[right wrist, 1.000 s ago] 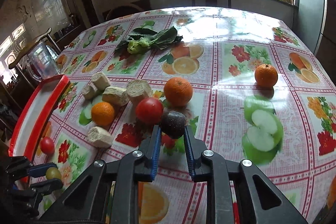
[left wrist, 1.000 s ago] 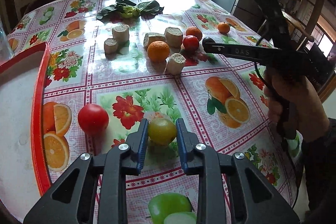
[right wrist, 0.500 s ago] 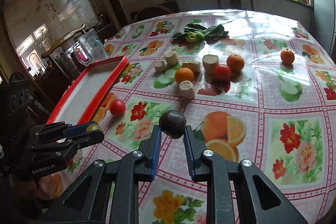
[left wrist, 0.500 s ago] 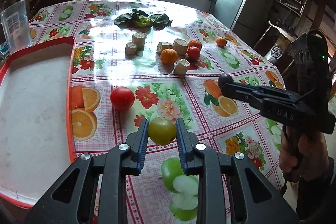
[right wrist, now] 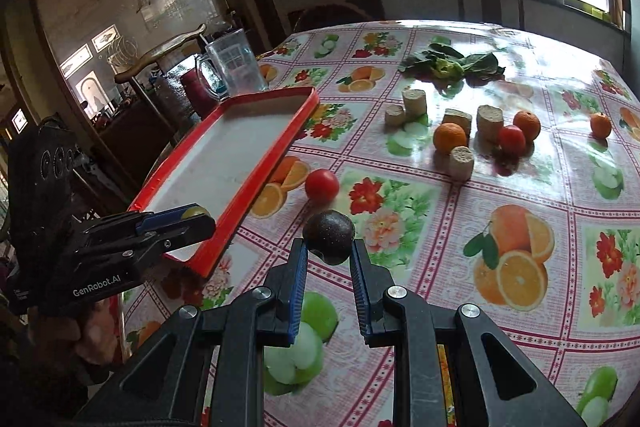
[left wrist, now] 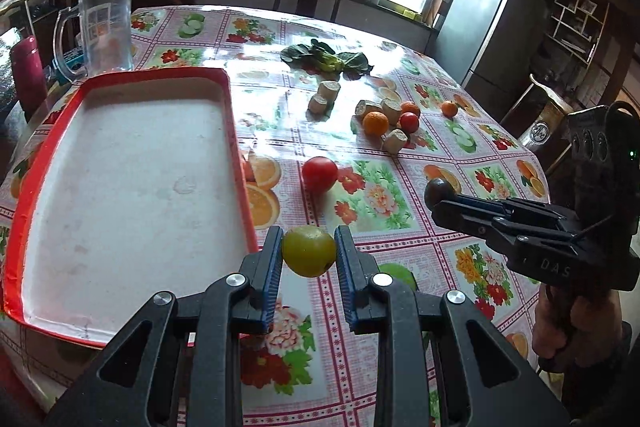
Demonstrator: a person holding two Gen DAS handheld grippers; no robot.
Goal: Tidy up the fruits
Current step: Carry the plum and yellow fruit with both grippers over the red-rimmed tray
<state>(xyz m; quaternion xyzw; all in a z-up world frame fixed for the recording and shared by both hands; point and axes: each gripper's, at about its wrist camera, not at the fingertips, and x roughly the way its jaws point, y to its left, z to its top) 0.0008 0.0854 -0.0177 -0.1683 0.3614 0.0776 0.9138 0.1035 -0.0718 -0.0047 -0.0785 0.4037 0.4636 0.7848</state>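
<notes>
**Onlooker 1:** Left wrist view first: the left gripper [left wrist: 309, 255] has its jaws clamped on a yellow-green fruit [left wrist: 309, 251], held clear of the counter [left wrist: 400, 203], just to the right of the red tray's [left wrist: 236, 131] near corner.

**Onlooker 2:** And the right gripper [right wrist: 329, 254]? Its jaws are clamped on a dark round fruit [right wrist: 329, 235], also lifted, with the tray off to their left.

**Onlooker 1:** So how far along would you say they are?

**Onlooker 2:** Barely started, I'd judge. The tray is bare, nothing in it. Two fruits are in hand and none delivered.

**Onlooker 1:** Just beyond the jaws sits a red tomato [left wrist: 319, 173] on the counter beside the tray's rim. Farther out there's a cluster: oranges [right wrist: 449, 138], another tomato [right wrist: 511, 139], and some pale cut stubs [right wrist: 461, 163] among them.

**Onlooker 2:** Plus a lone orange [right wrist: 600, 125] far right, and leafy greens [right wrist: 452, 63] beyond everything.

**Onlooker 1:** The glass jug [left wrist: 105, 33] past the tray looks empty too.
</notes>
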